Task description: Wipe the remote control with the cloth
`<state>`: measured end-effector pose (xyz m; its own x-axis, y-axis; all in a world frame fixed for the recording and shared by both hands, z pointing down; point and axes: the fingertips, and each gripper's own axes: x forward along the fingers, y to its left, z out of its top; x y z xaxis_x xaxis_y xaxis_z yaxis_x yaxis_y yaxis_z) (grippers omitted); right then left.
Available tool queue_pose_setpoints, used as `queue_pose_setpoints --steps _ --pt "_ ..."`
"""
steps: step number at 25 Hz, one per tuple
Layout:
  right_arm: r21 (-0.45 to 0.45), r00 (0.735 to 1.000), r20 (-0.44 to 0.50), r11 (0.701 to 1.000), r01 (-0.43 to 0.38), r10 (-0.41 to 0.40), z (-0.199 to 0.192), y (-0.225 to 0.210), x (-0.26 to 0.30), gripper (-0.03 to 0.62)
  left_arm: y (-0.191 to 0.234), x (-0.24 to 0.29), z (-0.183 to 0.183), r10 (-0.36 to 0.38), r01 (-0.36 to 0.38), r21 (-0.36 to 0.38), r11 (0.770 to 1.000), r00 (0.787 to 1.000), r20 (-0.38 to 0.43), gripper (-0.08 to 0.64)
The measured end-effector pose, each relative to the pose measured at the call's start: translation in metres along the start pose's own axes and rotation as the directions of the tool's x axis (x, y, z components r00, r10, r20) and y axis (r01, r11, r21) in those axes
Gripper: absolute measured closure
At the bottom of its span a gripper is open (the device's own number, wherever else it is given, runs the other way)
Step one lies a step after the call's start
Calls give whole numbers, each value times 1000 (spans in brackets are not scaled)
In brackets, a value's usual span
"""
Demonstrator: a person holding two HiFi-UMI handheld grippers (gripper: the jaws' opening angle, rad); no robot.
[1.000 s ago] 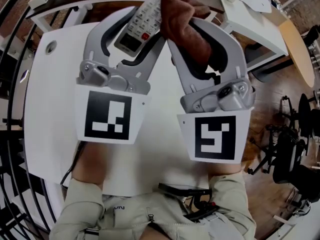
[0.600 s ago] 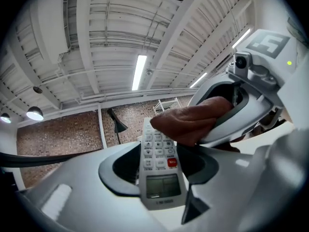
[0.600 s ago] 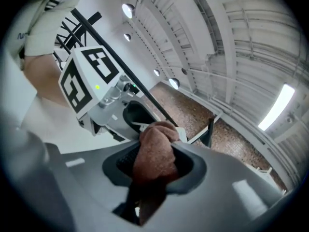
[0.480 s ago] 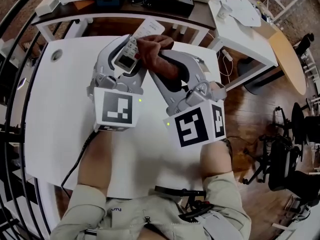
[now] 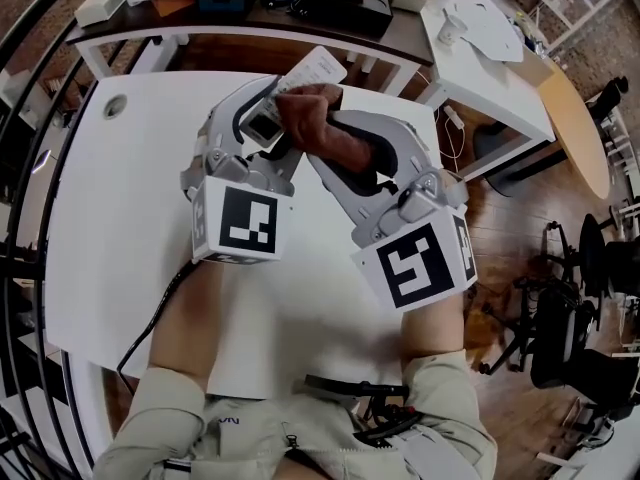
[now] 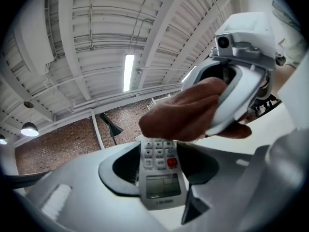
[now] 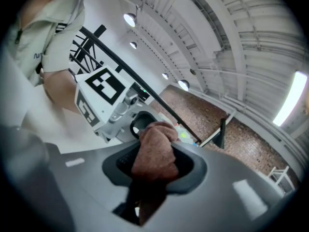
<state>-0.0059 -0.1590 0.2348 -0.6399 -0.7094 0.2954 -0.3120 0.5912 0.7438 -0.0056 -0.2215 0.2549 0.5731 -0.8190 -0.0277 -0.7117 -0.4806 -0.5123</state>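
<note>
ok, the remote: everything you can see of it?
The remote is a slim, pale grey plastic bar with a small screen at its gripper end, rows of light buttons above it and one red button. The left gripper clamps it by its long edges, face up, above the white table. The brown cloth, held in the right gripper, lies over its middle buttons; its far end sticks out past the cloth. Print under the screen is unreadable.

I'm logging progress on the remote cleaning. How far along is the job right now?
Done: the left claw grips the remote, the right claw grips the cloth, both held above the table. In hand: the cloth is on the remote's far end. Left: its near end is uncovered; whether any part is already clean can't be told, and both things are yet to be put down.
</note>
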Motion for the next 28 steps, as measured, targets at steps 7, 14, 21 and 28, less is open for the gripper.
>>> queue_pose_setpoints --steps 7,14,21,28 --pt "83 936 9 933 351 -353 -7 -67 -35 466 -12 -2 25 17 -18 43 999 1000 22 318" --pt "86 901 -18 897 434 -434 -13 -78 -39 465 -24 -4 34 -9 6 72 997 999 37 316" --pt "35 919 -57 920 391 -389 -17 -66 -27 465 -29 -3 37 -13 9 100 995 999 38 316" --pt "-12 951 -73 954 299 -299 -15 -44 -12 466 -29 -2 34 -8 5 110 994 1000 23 317"
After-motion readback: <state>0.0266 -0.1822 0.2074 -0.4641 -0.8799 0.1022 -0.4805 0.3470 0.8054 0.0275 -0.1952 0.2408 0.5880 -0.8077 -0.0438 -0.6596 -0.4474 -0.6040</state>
